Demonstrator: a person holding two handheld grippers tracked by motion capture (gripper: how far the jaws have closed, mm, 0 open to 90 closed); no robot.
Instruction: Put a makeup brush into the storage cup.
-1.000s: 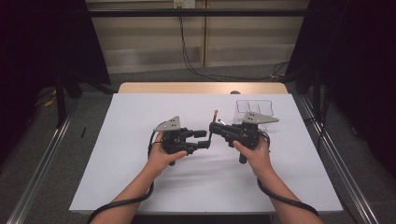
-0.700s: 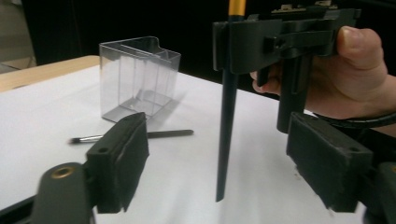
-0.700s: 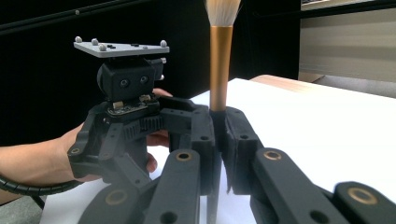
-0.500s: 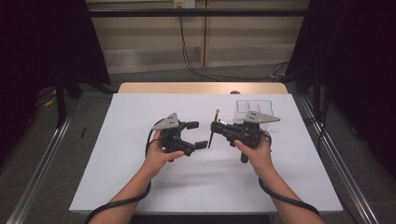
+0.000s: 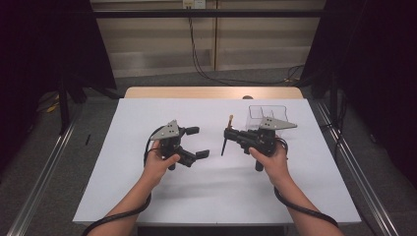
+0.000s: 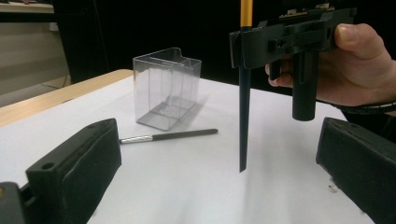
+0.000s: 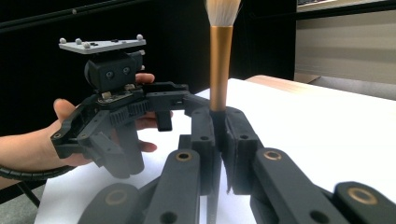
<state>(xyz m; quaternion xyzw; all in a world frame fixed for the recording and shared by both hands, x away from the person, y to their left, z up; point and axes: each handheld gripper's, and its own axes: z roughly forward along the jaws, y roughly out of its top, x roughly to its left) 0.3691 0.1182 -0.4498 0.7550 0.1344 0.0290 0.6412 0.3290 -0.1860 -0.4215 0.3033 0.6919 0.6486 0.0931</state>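
Observation:
My right gripper [image 5: 227,133] is shut on a makeup brush [image 5: 225,140] and holds it upright above the table, bristles up. Its pads pinch the brush just below the gold ferrule [image 7: 218,70] in the right gripper view. The dark handle [image 6: 243,116] hangs down with its tip clear of the table. My left gripper [image 5: 196,142] sits a little to the left of the brush. Its jaws have just been opening and now stand wide apart with nothing between them. A second, thin brush [image 6: 168,136] lies flat on the table in front of a clear plastic container [image 6: 166,86].
The white table top [image 5: 147,196] ends in a wooden strip [image 5: 196,92] at the far edge. The clear container [image 5: 265,115] stands at the back right, just behind my right hand. Dark curtains and floor rails flank the table.
The left gripper's jaws have spread from partly closed to wide open, and it has drawn slightly left, away from the brush. The right gripper and brush have stayed put.

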